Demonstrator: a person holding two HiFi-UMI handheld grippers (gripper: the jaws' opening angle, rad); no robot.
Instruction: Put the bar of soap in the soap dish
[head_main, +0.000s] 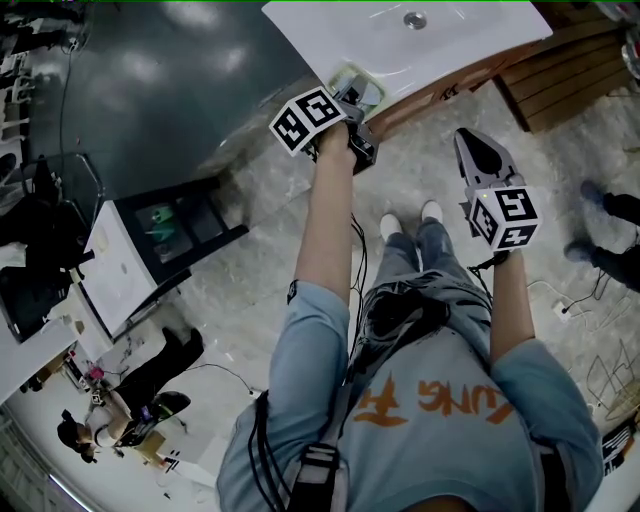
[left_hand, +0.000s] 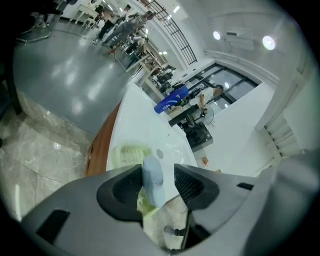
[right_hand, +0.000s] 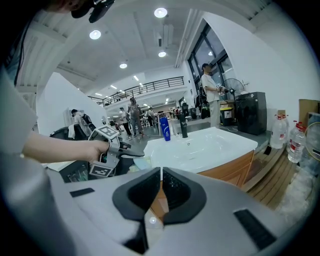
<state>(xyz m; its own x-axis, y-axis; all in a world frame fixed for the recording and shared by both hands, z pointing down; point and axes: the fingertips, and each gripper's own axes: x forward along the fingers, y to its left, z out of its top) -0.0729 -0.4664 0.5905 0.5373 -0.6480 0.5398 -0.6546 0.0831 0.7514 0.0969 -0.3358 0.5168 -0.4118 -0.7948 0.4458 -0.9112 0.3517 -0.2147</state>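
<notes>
A pale blue bar of soap (left_hand: 152, 180) stands on end between the jaws of my left gripper (left_hand: 157, 172). It leans on the left jaw, and a gap shows to the right pad, so this gripper is open. The pale green soap dish (left_hand: 127, 155) lies just beyond and below it on the near corner of the white sink top (left_hand: 145, 125). From the head view, the left gripper (head_main: 350, 100) hangs over the dish (head_main: 362, 88). My right gripper (head_main: 465, 135) is held off the sink above the floor. Its jaws (right_hand: 161, 172) are shut on nothing.
A blue bottle (right_hand: 164, 129) and a dark faucet (right_hand: 184, 127) stand at the far side of the sink basin (head_main: 400, 50). The wooden cabinet (right_hand: 235, 167) carries the sink. Wooden slats (head_main: 560, 85) lie to the right. A grey partition (head_main: 150, 90) stands on the left, with people around.
</notes>
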